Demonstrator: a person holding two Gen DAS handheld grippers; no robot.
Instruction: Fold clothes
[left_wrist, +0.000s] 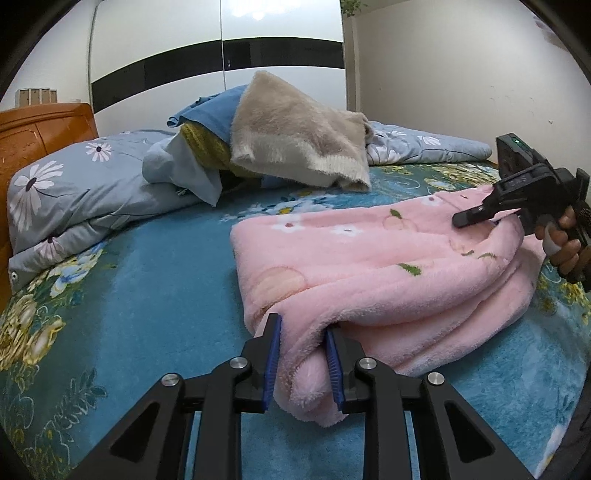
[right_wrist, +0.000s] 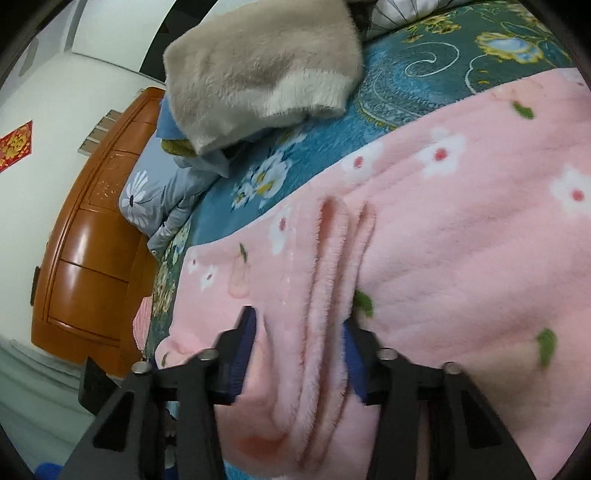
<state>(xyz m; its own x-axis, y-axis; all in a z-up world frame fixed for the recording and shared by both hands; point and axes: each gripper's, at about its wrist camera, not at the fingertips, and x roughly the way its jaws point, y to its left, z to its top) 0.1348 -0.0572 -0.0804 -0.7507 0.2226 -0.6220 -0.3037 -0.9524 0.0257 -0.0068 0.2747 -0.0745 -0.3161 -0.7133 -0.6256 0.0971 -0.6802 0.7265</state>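
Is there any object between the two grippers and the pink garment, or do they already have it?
Nothing visible stands between. The left hand-held gripper has a bunched fold of the pink fleece garment between its pads. The right hand-held gripper has layered folds of it between its fingers.

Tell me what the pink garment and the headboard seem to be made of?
Pink garment: probably plush fleece; fuzzy matte nap, thick soft folds, printed flowers. Headboard: likely varnished wood, orange-brown with glossy light reflections; veneer can't be excluded.
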